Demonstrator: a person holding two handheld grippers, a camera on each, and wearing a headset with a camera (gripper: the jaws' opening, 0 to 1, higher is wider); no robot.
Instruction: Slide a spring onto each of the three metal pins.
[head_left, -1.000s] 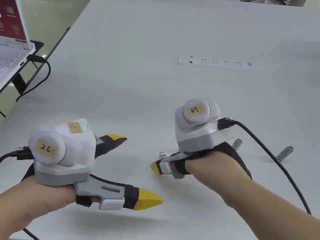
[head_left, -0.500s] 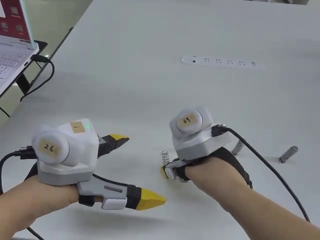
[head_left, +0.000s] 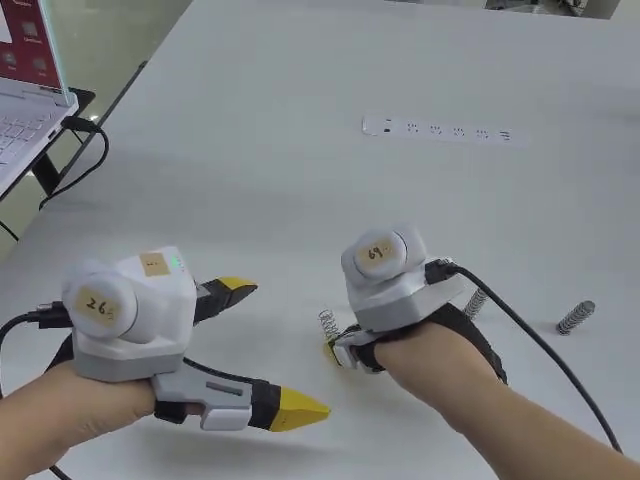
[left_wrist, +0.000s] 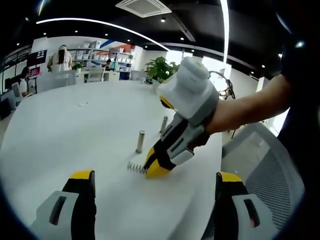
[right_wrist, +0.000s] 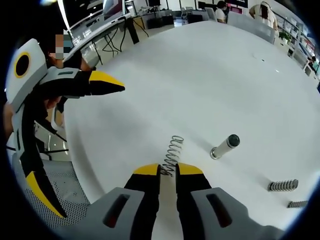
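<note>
Right gripper view, spring (right_wrist: 174, 148) end in gripper (right_wrist: 168, 169)

A white power strip (head_left: 443, 130) lies on the table (head_left: 250, 150); an open laptop (head_left: 25, 100) stands far left.

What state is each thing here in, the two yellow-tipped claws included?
Left yellow-tipped gripper: open, jaws wide apart.
Coiled metal spring: pinched at one end.
Right yellow-tipped gripper: shut on that spring.
Short metal pin: upright, bare.
Loose metal spring: lying on white table.
</note>
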